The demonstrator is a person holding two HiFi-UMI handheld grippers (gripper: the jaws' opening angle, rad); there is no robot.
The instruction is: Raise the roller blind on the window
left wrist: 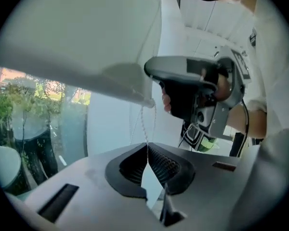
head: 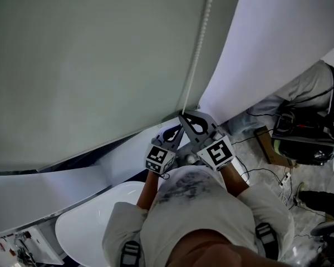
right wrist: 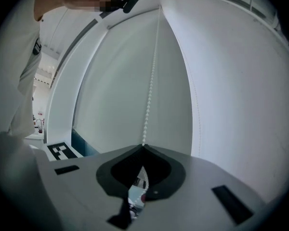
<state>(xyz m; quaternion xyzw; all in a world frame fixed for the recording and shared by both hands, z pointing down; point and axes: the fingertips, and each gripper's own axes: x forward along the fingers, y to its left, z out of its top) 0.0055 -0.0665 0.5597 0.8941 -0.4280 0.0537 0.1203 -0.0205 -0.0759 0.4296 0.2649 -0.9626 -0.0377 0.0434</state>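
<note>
Left tongs point(left wrist: 147, 147) and right tongs point(right wrist: 143, 148) each clamp shut on the bead chain point(head: 197, 49), held close together before my chest, pointing roughly level. I see the chain running straight up beside the pale grey roller blind point(head: 89, 65).

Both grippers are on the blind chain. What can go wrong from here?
1. The bead chain is pinched only at the tips of the right gripper and the left gripper; a hard pull may let it slip out.
2. In the left gripper view two strands seem to meet at the jaws; clamping both could stall the blind.
3. The grippers sit close together, so they may knock.
</note>
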